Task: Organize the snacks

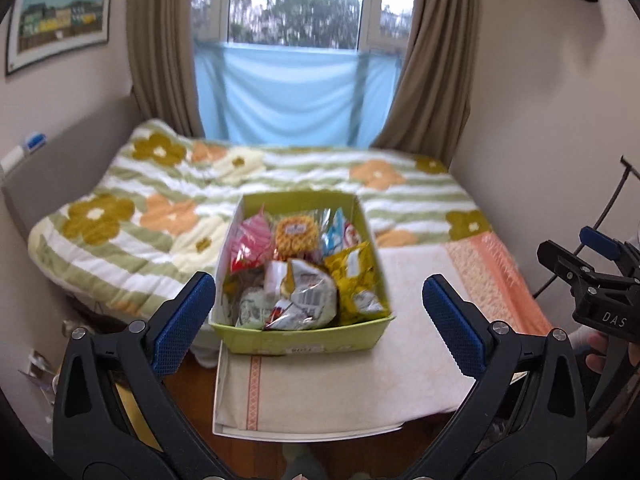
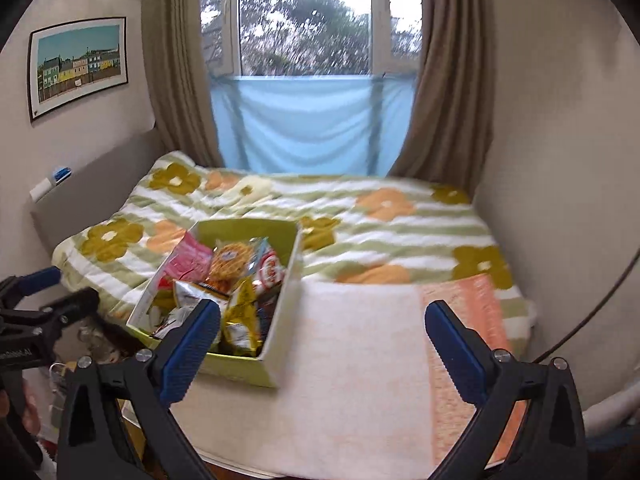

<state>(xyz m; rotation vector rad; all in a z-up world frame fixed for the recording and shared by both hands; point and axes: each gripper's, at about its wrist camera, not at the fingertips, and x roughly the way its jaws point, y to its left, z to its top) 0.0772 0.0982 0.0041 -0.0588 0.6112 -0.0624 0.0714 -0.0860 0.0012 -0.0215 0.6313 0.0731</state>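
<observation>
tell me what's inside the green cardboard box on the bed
The green cardboard box is heaped with snack packets: a pink packet, an orange round-cookie pack, a yellow bag, and a silver crinkled bag. Whatever lies beneath them, and the box floor, is covered.

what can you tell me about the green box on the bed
The green box is an open, lidless rectangular carton that looks like thin card, yellow-green inside and out, with a small label on its near wall. It sits upright on a pale cloth at the bed's near edge, beside the flowered quilt. It is filled with loose snack packets in pink, yellow, silver and blue wrappers. Nothing grips it; both grippers are clear of it.
</observation>
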